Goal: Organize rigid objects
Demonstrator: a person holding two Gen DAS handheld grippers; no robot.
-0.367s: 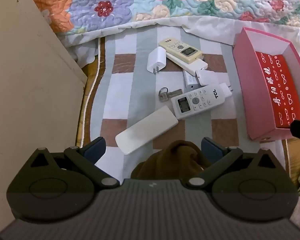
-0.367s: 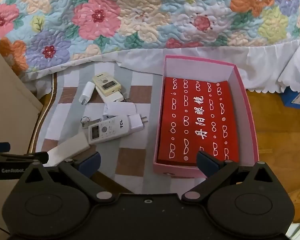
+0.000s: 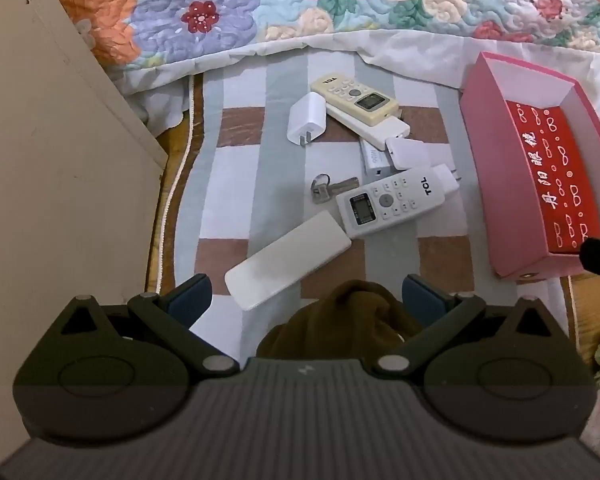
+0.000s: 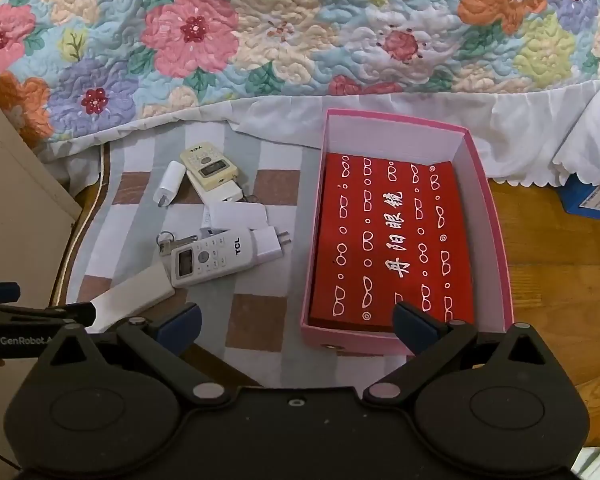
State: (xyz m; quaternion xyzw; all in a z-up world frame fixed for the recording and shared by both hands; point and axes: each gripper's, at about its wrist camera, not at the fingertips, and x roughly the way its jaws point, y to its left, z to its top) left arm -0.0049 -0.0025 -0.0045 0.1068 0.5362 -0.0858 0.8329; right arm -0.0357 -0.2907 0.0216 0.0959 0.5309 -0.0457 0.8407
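Note:
On a checked mat [image 3: 236,184] lie a white TCL remote [image 3: 396,204], a cream remote [image 3: 356,98], a flat white slab [image 3: 288,266], a white plug charger [image 3: 306,120], keys [image 3: 328,190] and small white boxes [image 3: 408,152]. A pink box [image 3: 496,168] with a red lining stands to the right. My left gripper [image 3: 306,300] hovers open above the slab's near end, nothing between its fingers. My right gripper [image 4: 296,320] hangs open over the pink box's [image 4: 496,216] near left corner, also empty. In the right wrist view the remote [image 4: 212,260], slab [image 4: 132,300] and left gripper's finger [image 4: 36,314] show at left.
A floral quilt [image 4: 300,32] with a white frill hangs along the mat's far side. A beige cabinet side [image 3: 52,152] rises on the left. A brown cloth [image 3: 352,320] lies under the left gripper. Wooden floor [image 4: 560,272] and a blue packet [image 4: 588,198] sit right of the box.

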